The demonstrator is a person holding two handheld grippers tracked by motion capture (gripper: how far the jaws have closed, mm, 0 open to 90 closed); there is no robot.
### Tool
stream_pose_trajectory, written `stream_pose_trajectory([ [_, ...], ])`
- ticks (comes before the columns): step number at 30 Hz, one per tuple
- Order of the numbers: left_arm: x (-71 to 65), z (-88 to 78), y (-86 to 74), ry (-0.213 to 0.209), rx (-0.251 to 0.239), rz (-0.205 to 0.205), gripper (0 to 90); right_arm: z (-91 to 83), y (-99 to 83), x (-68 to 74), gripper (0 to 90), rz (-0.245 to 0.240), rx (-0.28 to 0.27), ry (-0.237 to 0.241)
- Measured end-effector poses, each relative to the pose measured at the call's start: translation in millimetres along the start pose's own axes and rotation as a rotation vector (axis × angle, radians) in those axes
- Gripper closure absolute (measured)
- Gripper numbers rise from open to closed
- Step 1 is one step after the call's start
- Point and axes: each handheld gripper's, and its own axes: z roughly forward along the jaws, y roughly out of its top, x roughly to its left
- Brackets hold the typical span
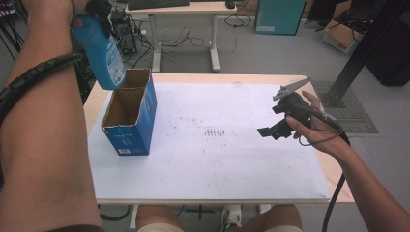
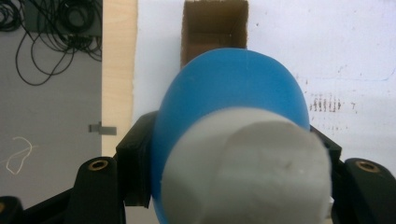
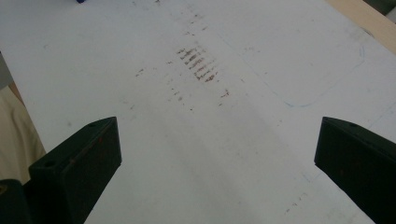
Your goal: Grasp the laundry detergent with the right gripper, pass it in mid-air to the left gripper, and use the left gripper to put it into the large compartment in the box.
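L gripper [image 1: 99, 12] is up at the top-left of the high view, above the far-left corner of the table [image 1: 212, 77], clamped on a blue bottle [image 1: 104, 53]. Bottle hangs down from the jaws w/ its base lowest, tilted a bit, base right over the open top of the blue carton [image 1: 130, 113], at the carton's far end; can't tell if the base touches the rim. In the left gripper view the bottle [image 2: 229, 88] sits squarely between the two black jaws, one pressed to each side of it, white cap [image 2: 247, 168] nearest the camera and blue body pointing away, w/ the carton's brown inside [image 2: 215, 32] straight beyond it. Carton stands upright near the table's left edge, flaps open, on the white sheet [image 1: 217, 159]. R gripper [image 1: 283, 121] is held in the person's hand over the right part of the table, well apart from bottle and carton, jaws pointing left. In the right gripper view its jaws stand wide apart w/ nothing between them, just the white sheet [image 3: 201, 140] below and a patch of brown smudge marks [image 3: 198, 63] ahead. Same marks [image 1: 215, 131] lie mid-table in the high view, between carton and R gripper.
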Motion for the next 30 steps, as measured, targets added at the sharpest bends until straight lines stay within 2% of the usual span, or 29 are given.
stream_pose_trajectory([
  [3, 4.1, 10.6, -0.9, -0.022, 0.011, -0.008, 36.2, 0.3, 0.8, 0.7, 0.4, 0.0, 0.0, 0.0],
  [8, 9.1, 25.9, -3.3, -0.034, 0.021, -0.009, 36.2, 2.9, 2.1, 2.3, 0.4, -0.001, -0.002, 0.001],
  [13, 12.9, 40.0, -5.5, -0.036, 0.029, -0.016, 36.2, 5.8, 3.3, 2.9, 0.4, -0.007, 0.002, -0.001],
  [15, 14.6, 44.9, -6.1, -0.037, 0.035, -0.017, 36.2, 6.9, 4.4, 4.6, 0.4, 0.005, -0.003, -0.005],
  [19, 16.7, 55.7, -7.3, -0.035, 0.036, -0.016, 36.2, 7.2, 5.0, 4.5, 0.4, -0.01, -0.001, -0.003],
  [21, 17.1, 61.8, -7.9, -0.038, 0.043, -0.017, 36.2, 8.3, 5.0, 5.4, 0.4, 0.0, -0.004, -0.005],
  [24, 17.7, 71.2, -8.9, -0.043, 0.048, -0.017, 36.2, 9.2, 4.0, 4.5, 0.4, -0.014, 0.001, 0.0],
  [26, 18.4, 78.3, -9.7, -0.047, 0.049, -0.017, 36.2, 10.2, 3.4, 5.9, 0.4, 0.003, 0.002, -0.005],
  [30, 17.8, 92.4, -11.3, -0.047, 0.066, -0.014, 36.2, 9.4, 2.2, 4.1, 0.4, -0.013, 0.008, -0.002],
])
